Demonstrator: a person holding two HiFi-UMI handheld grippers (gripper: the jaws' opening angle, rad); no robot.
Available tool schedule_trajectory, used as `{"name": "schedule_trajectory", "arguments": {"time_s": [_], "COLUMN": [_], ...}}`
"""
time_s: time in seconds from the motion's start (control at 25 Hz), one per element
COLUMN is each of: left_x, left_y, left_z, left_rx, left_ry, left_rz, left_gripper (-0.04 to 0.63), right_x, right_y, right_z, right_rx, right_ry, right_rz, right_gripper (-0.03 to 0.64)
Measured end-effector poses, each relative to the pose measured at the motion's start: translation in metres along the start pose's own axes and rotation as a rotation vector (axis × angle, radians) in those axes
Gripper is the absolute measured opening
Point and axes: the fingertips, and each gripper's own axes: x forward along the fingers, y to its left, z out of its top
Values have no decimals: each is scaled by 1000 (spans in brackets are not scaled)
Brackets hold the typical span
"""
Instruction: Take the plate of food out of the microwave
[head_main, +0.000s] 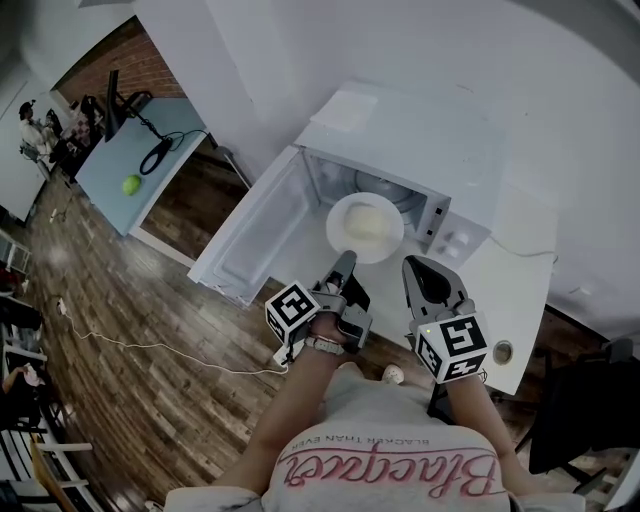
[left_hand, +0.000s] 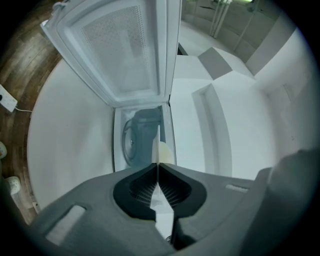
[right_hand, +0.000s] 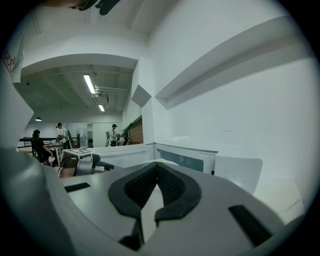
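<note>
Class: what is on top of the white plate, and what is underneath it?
A pale mound of food lies on the plate. The plate itself hides whatever is underneath.

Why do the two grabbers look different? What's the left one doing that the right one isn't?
The left gripper is turned on its side; the right gripper lies flat. The left gripper's jaws pinch the rim of the plate; the right gripper's jaws are shut on nothing. Whether the right gripper touches the plate, I cannot tell. Both point toward the open microwave, jaws together.
</note>
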Motion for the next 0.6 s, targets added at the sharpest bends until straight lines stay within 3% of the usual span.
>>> {"name": "schedule_trajectory", "arguments": {"time_s": [0.6], "left_x": [-8], "left_y": [-53], "left_z": [-2], "left_rx": [15], "left_ry": [65], "left_rz": [-71], "left_gripper": [15], "right_x": [0], "right_y": [-5], "right_z": [22], "right_rx": [-26], "right_ry": [-48], "right_rz": [-90], "right_gripper": [11]}}
